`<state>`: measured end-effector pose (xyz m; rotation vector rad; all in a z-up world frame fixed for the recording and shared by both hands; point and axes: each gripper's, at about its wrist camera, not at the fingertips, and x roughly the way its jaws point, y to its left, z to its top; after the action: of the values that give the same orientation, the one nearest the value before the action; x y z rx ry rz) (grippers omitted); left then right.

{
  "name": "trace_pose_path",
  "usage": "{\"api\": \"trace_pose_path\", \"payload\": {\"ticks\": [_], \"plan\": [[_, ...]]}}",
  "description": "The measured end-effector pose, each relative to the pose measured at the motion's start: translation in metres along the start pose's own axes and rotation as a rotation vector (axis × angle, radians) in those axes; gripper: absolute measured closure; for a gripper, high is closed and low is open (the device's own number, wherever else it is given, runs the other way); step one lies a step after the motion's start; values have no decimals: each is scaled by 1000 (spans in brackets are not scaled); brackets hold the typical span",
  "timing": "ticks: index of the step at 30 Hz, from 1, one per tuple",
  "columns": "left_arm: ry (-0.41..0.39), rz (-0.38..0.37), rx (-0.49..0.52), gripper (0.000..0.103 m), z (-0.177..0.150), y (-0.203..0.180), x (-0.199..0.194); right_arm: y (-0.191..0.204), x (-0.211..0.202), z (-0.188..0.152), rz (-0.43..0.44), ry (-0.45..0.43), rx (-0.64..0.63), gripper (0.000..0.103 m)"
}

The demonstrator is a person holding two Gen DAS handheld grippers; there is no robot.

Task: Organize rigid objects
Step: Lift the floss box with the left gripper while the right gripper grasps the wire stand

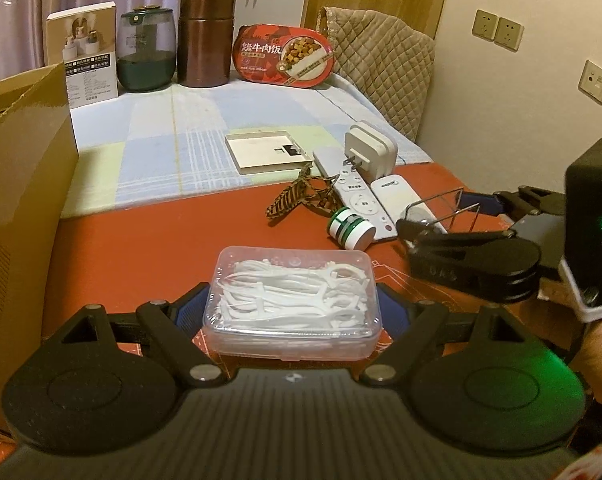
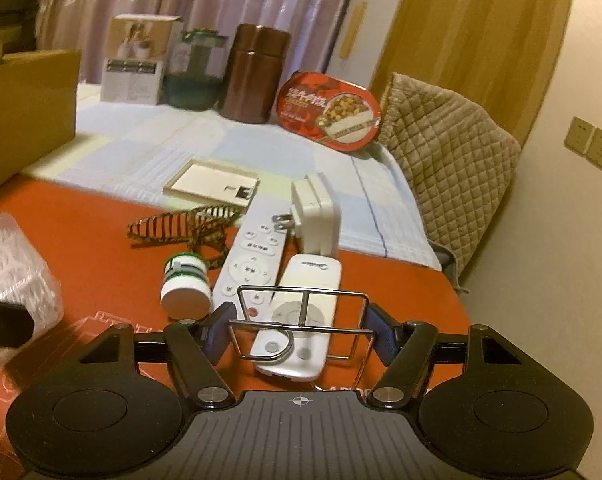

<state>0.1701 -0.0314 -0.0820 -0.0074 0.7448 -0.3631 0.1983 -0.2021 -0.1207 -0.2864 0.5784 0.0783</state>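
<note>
A clear plastic box of white floss picks (image 1: 291,300) sits between the blue pads of my left gripper (image 1: 291,310), which is shut on its two sides just above the red mat (image 1: 141,240). My right gripper (image 2: 301,332) is shut on a thin metal wire rack (image 2: 303,308), with a pad against each end of the frame. The rack hangs over the lower end of a white air-conditioner remote (image 2: 301,344). In the left wrist view the right gripper (image 1: 441,220) and the rack (image 1: 441,204) are at the right, beyond the floss box.
By the rack lie a long white remote (image 2: 249,264), a white plug adapter (image 2: 315,216), a small green-and-white tub (image 2: 185,284) on its side and a striped hair clip (image 2: 181,226). A flat cream tray (image 2: 211,184) lies farther back. A cardboard box (image 1: 21,200) stands left; jars and a red meal box (image 1: 285,56) line the back.
</note>
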Motion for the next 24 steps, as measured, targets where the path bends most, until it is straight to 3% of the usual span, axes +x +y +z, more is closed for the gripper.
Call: {"api": "trace_pose_path", "payload": {"ticks": [9,17,24], "plan": [[-35,-7,15,20,2,-10,-15,-13,-29,12,-25,-31,61,37],[-56,18,-24,20,-2,-10,-41,-21,-62,21,46,-11,182,37],[-83,46,-56,20,-2,-11,-70,-10,-95,29,84,10,186,37]]}}
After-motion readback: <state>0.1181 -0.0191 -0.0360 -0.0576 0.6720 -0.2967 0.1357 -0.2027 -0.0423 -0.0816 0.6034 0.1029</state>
